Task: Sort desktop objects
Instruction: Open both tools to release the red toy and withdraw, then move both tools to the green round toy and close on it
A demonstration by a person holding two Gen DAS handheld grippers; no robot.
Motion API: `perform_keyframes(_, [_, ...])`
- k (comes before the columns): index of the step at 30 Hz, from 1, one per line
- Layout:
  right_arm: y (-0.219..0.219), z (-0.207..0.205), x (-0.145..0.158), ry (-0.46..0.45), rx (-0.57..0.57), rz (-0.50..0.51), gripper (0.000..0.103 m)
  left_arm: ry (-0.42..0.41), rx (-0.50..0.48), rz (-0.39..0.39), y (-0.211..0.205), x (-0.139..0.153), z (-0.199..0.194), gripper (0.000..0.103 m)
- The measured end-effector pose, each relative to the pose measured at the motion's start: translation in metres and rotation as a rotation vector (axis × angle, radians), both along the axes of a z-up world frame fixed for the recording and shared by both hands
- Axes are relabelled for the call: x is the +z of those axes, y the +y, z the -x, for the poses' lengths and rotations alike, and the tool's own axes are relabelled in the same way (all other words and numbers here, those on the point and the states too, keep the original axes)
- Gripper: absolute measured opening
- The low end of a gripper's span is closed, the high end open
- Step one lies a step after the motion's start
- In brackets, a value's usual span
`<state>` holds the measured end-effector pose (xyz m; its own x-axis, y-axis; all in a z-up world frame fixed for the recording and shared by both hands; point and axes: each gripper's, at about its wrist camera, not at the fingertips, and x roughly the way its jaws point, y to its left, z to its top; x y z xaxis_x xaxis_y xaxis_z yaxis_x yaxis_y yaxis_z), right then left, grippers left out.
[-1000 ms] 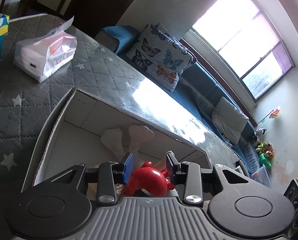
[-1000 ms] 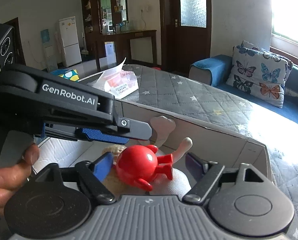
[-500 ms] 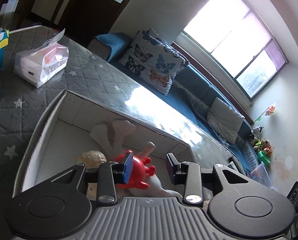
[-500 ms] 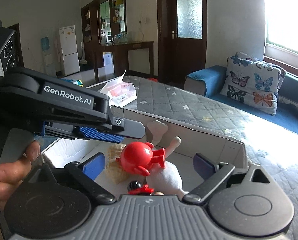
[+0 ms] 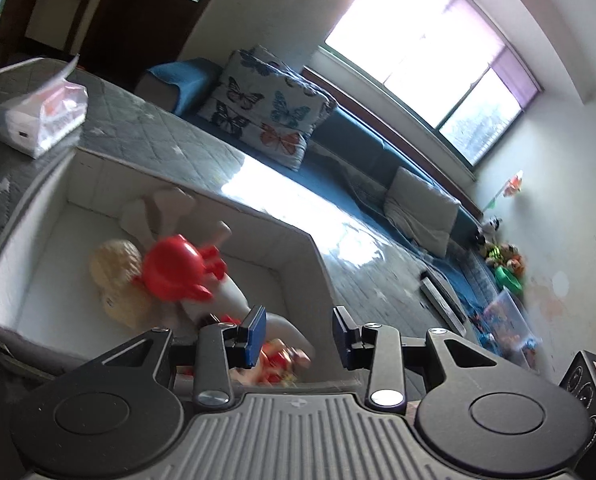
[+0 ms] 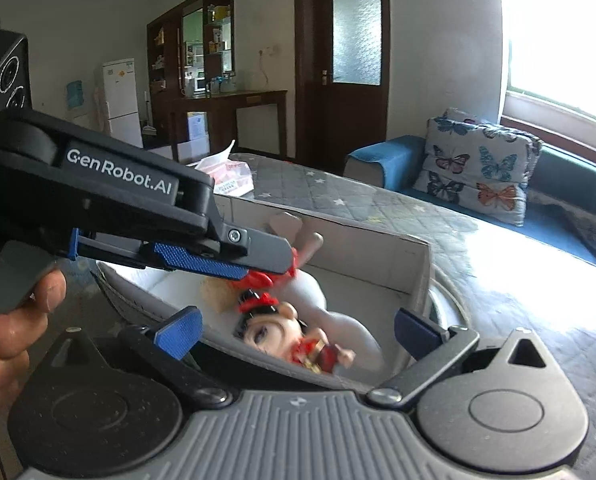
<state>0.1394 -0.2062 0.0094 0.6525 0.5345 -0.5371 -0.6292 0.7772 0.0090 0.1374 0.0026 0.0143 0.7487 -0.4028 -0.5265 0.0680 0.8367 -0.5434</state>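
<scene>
A red plastic toy (image 5: 176, 270) lies in the white open box (image 5: 46, 236) on top of a white plush toy (image 5: 234, 292) and a tan fuzzy ball (image 5: 116, 268). A small doll with a red outfit (image 6: 294, 340) lies at the box's near end. My left gripper (image 5: 298, 330) is open and empty above the near end of the box. My right gripper (image 6: 294, 326) is open wide and empty over the doll. The left gripper's body crosses the right wrist view (image 6: 138, 200) and hides most of the red toy there.
The box (image 6: 378, 252) sits on a grey quilted table with stars (image 5: 138, 128). A tissue pack (image 5: 44, 118) lies beyond the box. A blue sofa with a butterfly cushion (image 5: 266, 108) runs along the far side, under the window.
The left gripper let go of the red toy, which now lies in the box. Both grippers have pulled back and up from the box, and the right one opened wider.
</scene>
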Motion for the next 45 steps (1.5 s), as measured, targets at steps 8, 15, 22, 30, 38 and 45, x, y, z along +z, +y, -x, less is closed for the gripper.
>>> perform_keyframes(8, [-0.043, 0.03, -0.003, -0.014, -0.067, -0.001, 0.103, 0.006, -0.087, -0.018, -0.041, -0.005, 0.016, 0.039])
perform_keyframes(15, [-0.085, 0.052, -0.016, -0.002, -0.172, -0.002, 0.103, 0.029, -0.172, -0.029, -0.077, -0.017, 0.021, 0.039])
perform_keyframes(22, [-0.126, 0.068, -0.028, 0.008, -0.291, 0.0, 0.103, 0.06, -0.249, -0.032, -0.108, -0.026, 0.022, 0.039])
perform_keyframes(30, [-0.173, 0.074, -0.04, 0.023, -0.432, -0.032, 0.103, 0.105, -0.323, -0.011, -0.139, -0.037, 0.019, 0.039])
perform_keyframes(38, [-0.204, 0.065, -0.063, 0.077, -0.519, -0.044, 0.103, 0.143, -0.385, 0.015, -0.168, -0.043, 0.009, 0.039])
perform_keyframes(45, [-0.213, 0.059, -0.074, 0.101, -0.525, -0.068, 0.101, 0.156, -0.427, 0.024, -0.196, -0.049, 0.0, 0.039])
